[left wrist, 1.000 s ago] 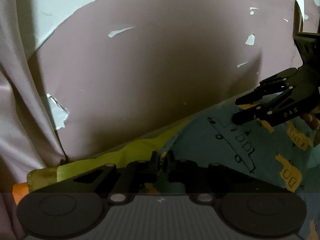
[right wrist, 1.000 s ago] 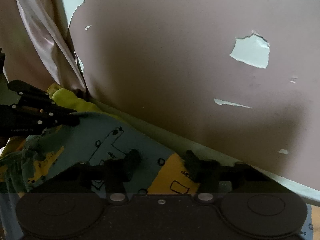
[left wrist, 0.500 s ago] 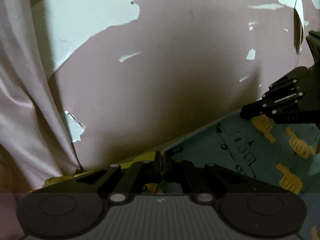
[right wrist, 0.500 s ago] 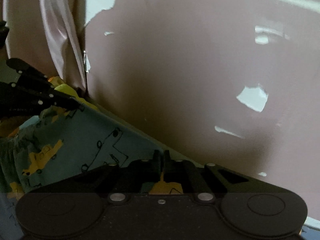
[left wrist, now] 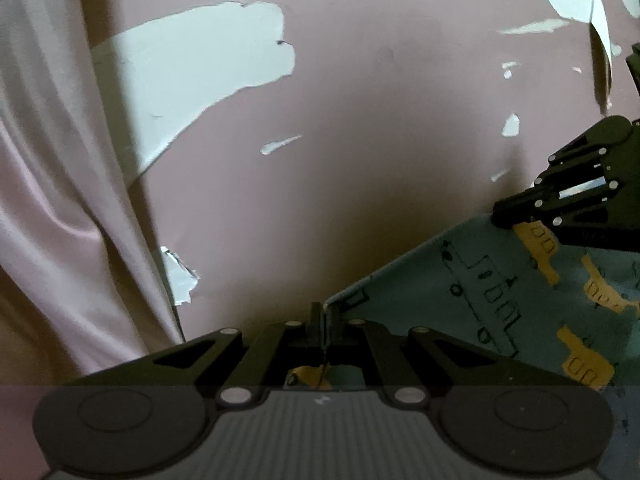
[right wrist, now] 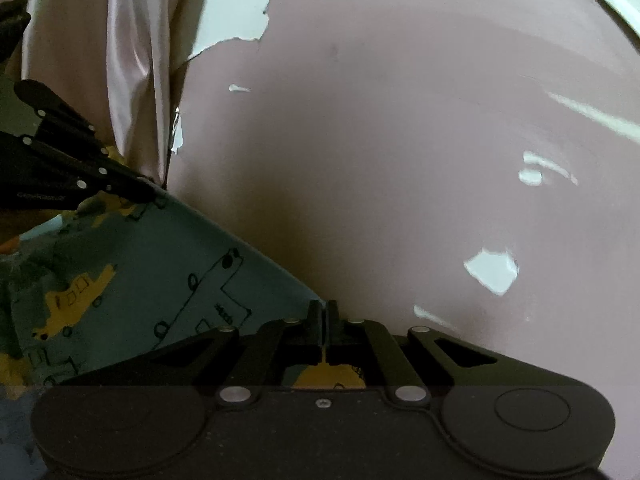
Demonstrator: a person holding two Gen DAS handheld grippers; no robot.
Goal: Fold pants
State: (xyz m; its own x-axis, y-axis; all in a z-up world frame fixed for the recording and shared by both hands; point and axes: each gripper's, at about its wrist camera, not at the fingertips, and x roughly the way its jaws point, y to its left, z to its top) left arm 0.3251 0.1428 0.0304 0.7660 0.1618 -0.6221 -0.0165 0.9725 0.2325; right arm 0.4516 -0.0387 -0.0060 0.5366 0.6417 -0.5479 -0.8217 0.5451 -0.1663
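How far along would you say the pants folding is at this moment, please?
Done: the left hand-held gripper and right hand-held gripper are each shut on a corner of the pants. In hand: the edge between them is stretched taut in front of the peeling pink wall. Left: no fold is visible yet; carrying the edge over and laying it down remains.

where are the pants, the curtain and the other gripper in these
pants (left wrist: 460,304), left wrist view, teal printed panel.
curtain (left wrist: 60,200), left wrist view, pale folds.
right gripper (left wrist: 510,218), left wrist view, tips shut on the pants' edge.
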